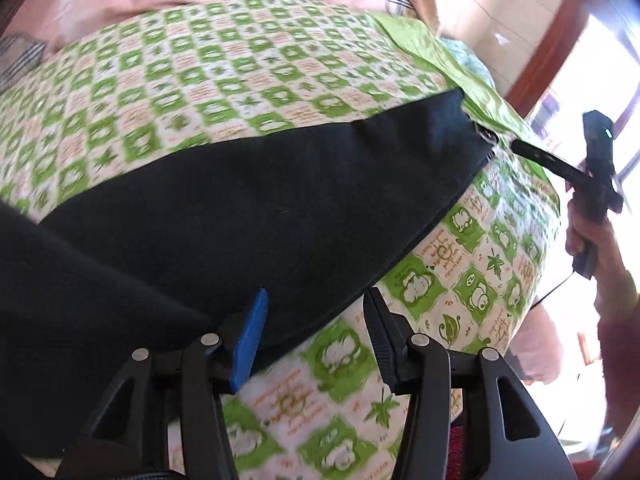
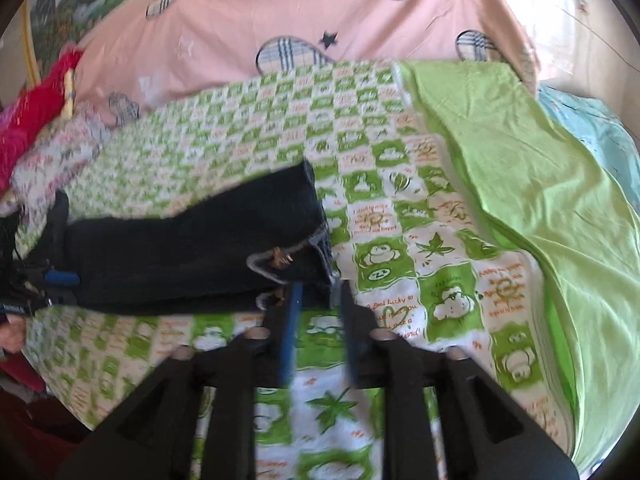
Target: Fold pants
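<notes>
Dark pants (image 1: 240,208) lie folded into a long flat band on the green-and-white checked bedcover (image 1: 200,72), running from 8 o'clock toward 2 o'clock in the left wrist view. Left gripper (image 1: 316,320): jaws spread, blue pad on the left finger resting at the near long edge of the pants, black right finger over bare bedcover; nothing pinched between them. At 3 o'clock in the same view a person's hand (image 1: 592,248) holds the other tool, its tip near the far end of the pants by a small metal fitting. Right wrist view: pants (image 2: 192,248) lie from 9 o'clock to centre, with the waistband end, pale stitching and a brass-coloured fastener (image 2: 282,258) just ahead of the fingers. Right gripper (image 2: 318,292): jaws spread, fingertips just at the waistband corner, no cloth clamped; frame is motion-blurred, so contact cannot be told. Plain lime-green sheet (image 2: 540,200) lies at 2 to 4 o'clock; pink patterned sheet (image 2: 248,12) at 12 o'clock.
</notes>
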`<move>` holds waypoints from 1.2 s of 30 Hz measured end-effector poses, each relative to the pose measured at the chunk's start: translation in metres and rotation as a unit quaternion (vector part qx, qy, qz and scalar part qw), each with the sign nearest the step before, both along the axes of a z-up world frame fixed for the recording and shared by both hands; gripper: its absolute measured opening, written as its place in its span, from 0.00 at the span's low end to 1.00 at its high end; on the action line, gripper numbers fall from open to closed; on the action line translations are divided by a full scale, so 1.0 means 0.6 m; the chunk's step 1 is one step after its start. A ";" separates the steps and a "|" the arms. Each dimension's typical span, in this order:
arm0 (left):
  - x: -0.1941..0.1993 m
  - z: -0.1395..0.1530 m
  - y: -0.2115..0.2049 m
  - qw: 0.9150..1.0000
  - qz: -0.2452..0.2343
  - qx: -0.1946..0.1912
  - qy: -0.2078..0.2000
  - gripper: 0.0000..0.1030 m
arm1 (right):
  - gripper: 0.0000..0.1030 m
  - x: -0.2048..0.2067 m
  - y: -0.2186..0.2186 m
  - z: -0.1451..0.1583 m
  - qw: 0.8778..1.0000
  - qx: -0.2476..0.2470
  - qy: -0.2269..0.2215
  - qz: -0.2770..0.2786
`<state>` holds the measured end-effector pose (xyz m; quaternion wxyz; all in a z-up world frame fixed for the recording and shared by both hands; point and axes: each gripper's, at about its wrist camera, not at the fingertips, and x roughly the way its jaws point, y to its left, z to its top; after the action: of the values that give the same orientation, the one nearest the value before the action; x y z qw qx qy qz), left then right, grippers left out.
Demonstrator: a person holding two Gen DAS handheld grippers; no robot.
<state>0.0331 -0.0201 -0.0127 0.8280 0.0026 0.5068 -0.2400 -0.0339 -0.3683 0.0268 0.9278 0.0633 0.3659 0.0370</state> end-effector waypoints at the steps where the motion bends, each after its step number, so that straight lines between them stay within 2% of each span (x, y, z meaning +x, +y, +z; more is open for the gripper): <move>1: -0.003 0.004 0.009 1.000 0.012 -0.003 0.004 0.54 | 0.61 -0.007 0.009 0.006 1.000 0.011 -0.014 0.002; 5: 0.000 0.024 0.049 0.998 0.059 -0.014 0.019 0.58 | 0.61 -0.006 0.068 0.011 0.998 0.042 -0.033 0.040; 9: 0.008 0.055 0.089 0.994 0.103 0.008 0.015 0.69 | 0.61 0.015 0.143 0.001 0.993 0.071 -0.027 0.094; 11: 0.015 0.067 0.112 0.991 0.132 0.025 0.010 0.71 | 0.61 0.028 0.187 -0.004 0.990 0.072 -0.025 0.122; 14: 0.038 0.077 0.156 0.983 0.177 0.030 0.031 0.71 | 0.61 0.045 0.238 -0.008 0.983 0.091 -0.023 0.155; 17: 0.071 0.081 0.204 0.971 0.228 0.031 0.063 0.71 | 0.61 0.058 0.288 -0.011 0.976 0.106 -0.017 0.191; 19: 0.099 0.083 0.238 0.960 0.263 0.030 0.093 0.71 | 0.61 0.070 0.331 -0.012 0.969 0.111 -0.011 0.222; 23: 0.155 0.086 0.284 0.942 0.302 0.005 0.147 0.71 | 0.61 0.089 0.403 -0.015 0.955 0.109 0.001 0.276; 29: 0.217 0.064 0.305 0.923 0.333 0.025 0.190 0.71 | 0.61 0.126 0.491 -0.031 0.935 0.112 0.025 0.334; 31: 0.229 0.049 0.302 0.921 0.332 0.033 0.204 0.71 | 0.61 0.136 0.516 -0.041 0.931 0.107 0.040 0.348; 33: 0.239 0.033 0.303 0.917 0.334 0.046 0.212 0.70 | 0.61 0.143 0.537 -0.051 0.926 0.102 0.050 0.360; 35: 0.238 0.018 0.306 0.914 0.339 0.056 0.217 0.61 | 0.61 0.151 0.554 -0.064 0.924 0.093 0.063 0.365; 36: 0.237 0.015 0.307 0.914 0.338 0.062 0.216 0.52 | 0.61 0.154 0.562 -0.071 0.923 0.089 0.070 0.367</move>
<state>0.1755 0.1641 -0.0040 0.7282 -0.1693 0.6579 0.0909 0.0586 -0.0308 -0.0160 0.8118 0.0091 0.4228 0.4026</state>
